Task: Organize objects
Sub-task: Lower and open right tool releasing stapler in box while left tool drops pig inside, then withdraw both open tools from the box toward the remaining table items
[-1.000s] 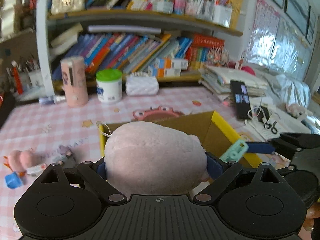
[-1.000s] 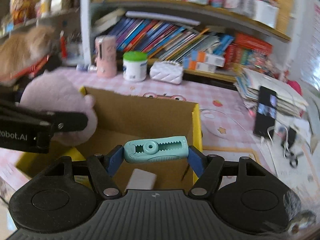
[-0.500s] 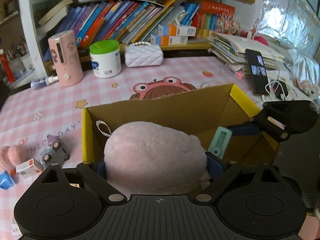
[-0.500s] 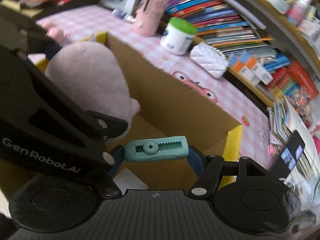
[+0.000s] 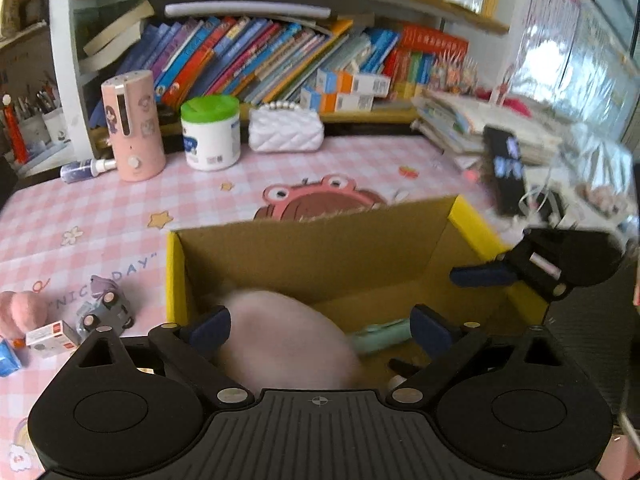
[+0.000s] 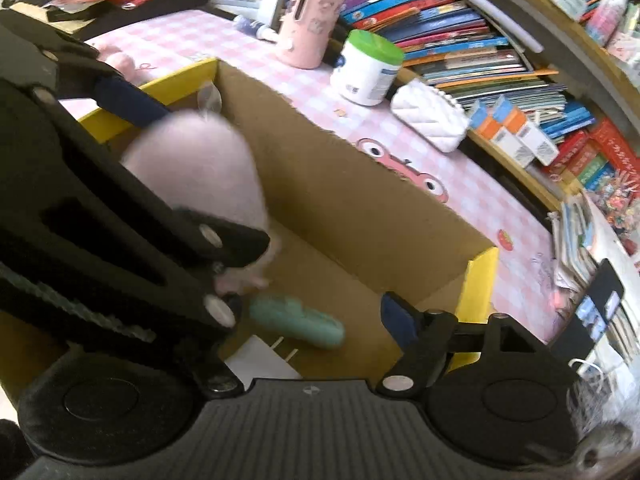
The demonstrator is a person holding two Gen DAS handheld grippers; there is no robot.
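A cardboard box point(image 5: 320, 248) with yellow flaps stands open on the pink checked table. My left gripper point(image 5: 320, 326) is open over the box's near side; the pink plush toy point(image 5: 284, 340), blurred, lies free between its fingers inside the box. The teal clip point(image 5: 380, 336) lies on the box floor beside the plush. My right gripper point(image 6: 316, 312) is open above the box; its left finger is hidden behind the left gripper's body. In the right wrist view the plush point(image 6: 200, 164) and the teal clip point(image 6: 298, 322) are blurred inside the box point(image 6: 360, 208). The right gripper also shows in the left wrist view point(image 5: 480, 274).
A small grey toy car point(image 5: 105, 310), a small red-and-white box point(image 5: 51, 338) and a pink plush point(image 5: 16, 312) lie left of the box. A pink canister point(image 5: 133, 124), a green-lidded jar point(image 5: 210, 132) and a white purse point(image 5: 286, 132) stand before the bookshelf. A phone point(image 5: 505, 170) lies right.
Both grippers have opened. The pink plush has dropped out of the left gripper into the box, and the teal clip has fallen from the right gripper onto the box floor.
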